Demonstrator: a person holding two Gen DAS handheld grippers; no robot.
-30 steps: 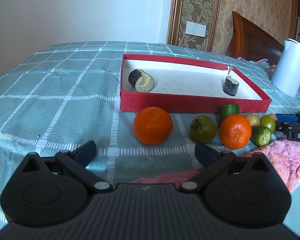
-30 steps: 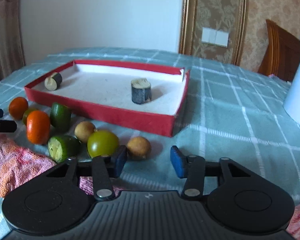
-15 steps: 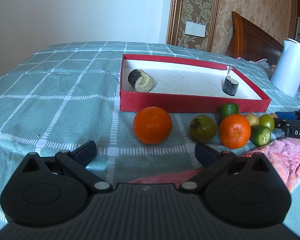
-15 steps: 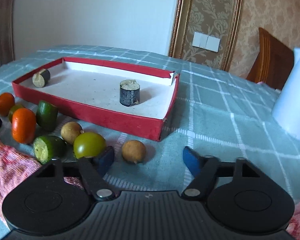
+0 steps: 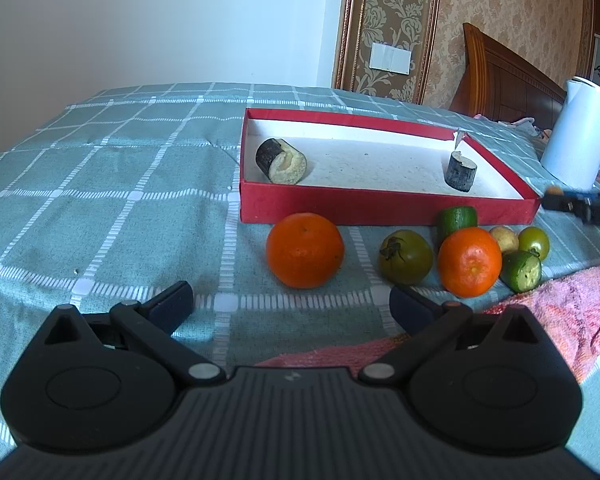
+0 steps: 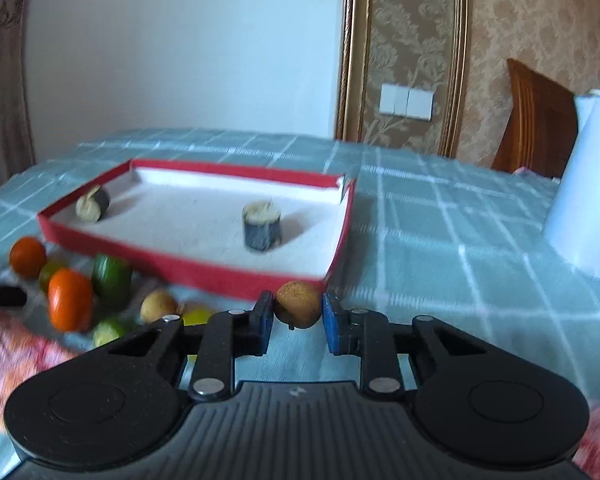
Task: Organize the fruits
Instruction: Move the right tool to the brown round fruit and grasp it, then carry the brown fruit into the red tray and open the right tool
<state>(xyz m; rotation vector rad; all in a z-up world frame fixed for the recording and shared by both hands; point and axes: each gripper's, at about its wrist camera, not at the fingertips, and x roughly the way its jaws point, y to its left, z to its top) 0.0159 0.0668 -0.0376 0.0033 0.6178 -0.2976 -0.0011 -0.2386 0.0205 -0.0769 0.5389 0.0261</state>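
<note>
Right gripper (image 6: 297,318) clamps the brown longan (image 6: 299,308), just outside the red tray (image 6: 188,270).
Best lifted clear over the rim and released gently; left gripper (image 5: 290,304) hovers unclenched, empty.

Two oranges (image 5: 305,250), two green tomatoes (image 5: 406,256), two cucumber pieces (image 5: 457,219), two dark stubs (image 5: 281,160), two longans (image 6: 298,304).

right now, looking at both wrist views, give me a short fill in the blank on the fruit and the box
1. The right gripper is shut on a small round ____ fruit.
2. The red box holds ____ dark cut pieces.
3. The left gripper is ____ and holds nothing.
4. The big orange lies ____ the box.

Missing words: brown; two; open; outside
</note>
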